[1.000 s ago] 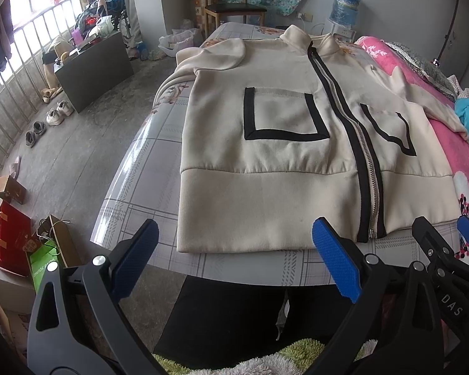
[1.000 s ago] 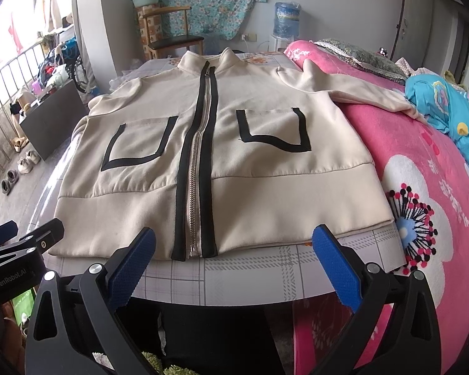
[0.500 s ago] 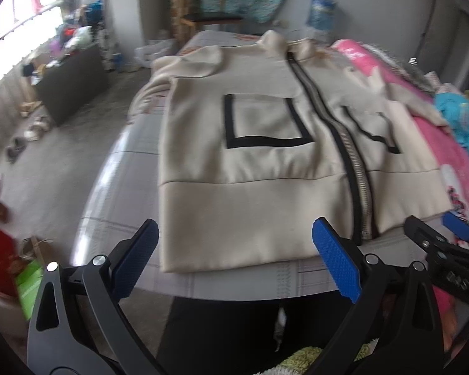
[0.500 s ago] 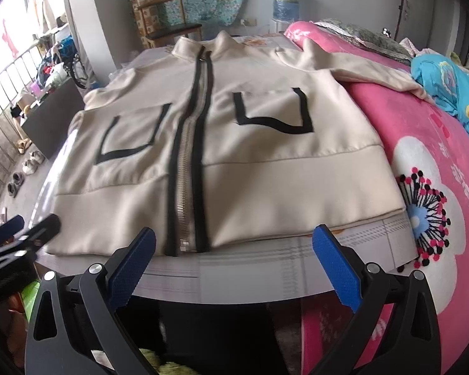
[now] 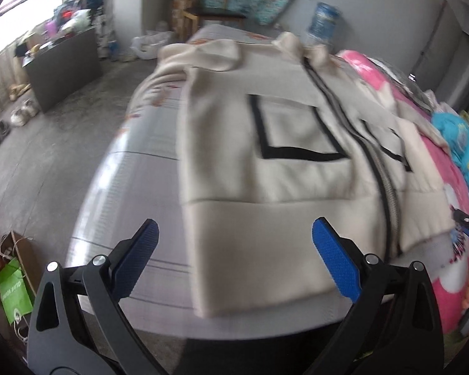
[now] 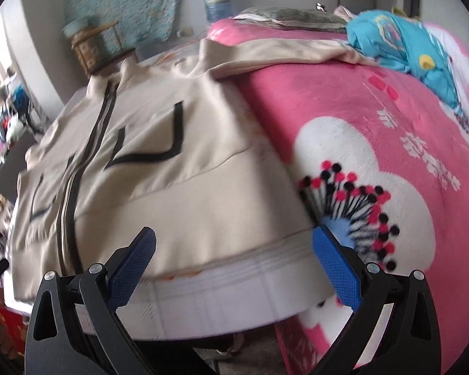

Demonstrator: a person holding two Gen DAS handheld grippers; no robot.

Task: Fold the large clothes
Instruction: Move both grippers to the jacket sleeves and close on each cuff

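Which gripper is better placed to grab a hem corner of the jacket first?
Left, narrowly: the left gripper opens over the jacket hem's corner. The right gripper is open too.

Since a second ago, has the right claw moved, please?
Yes. The right claw has moved rightward along the jacket hem toward its corner beside the pink blanket; the zipper now sits far left.

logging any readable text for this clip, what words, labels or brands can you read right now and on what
Green paper bag on the floor: white lettering running up its side, too blurred and turned to read.
Water jug by the far wall: printed label, blurred, unreadable.
Cream jacket, pink blanket, both grippers: no text visible.
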